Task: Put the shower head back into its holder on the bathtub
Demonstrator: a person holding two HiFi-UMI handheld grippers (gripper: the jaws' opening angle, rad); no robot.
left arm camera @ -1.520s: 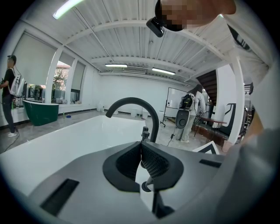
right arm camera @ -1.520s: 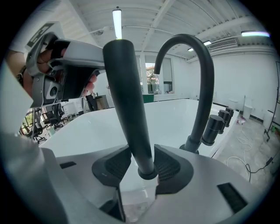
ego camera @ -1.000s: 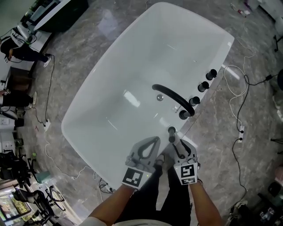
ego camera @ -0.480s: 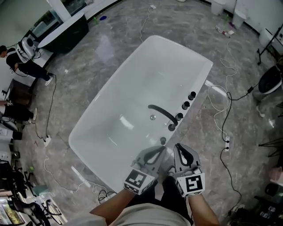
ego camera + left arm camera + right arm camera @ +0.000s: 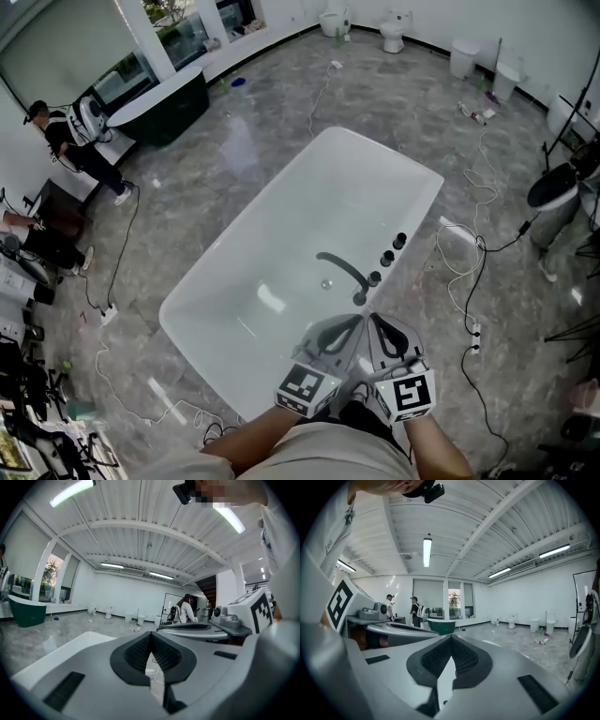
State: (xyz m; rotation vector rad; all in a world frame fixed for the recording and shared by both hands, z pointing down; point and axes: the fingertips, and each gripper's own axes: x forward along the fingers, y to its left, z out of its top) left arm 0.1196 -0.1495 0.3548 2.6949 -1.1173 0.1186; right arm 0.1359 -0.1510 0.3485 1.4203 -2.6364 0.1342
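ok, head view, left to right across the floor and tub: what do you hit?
Dark green freestanding bathtub → black curved tub spout → row of black round knobs → white cable looped on the grey floor → black rounded fixture at the right edge.

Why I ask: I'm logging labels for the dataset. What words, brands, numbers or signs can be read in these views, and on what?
Readable words, brands or numbers: none in any view.
left marker cube and right marker cube: black-and-white square patterns only, no letters.
shirt: some dark print, too blurred to read.
bathtub: no marking visible.
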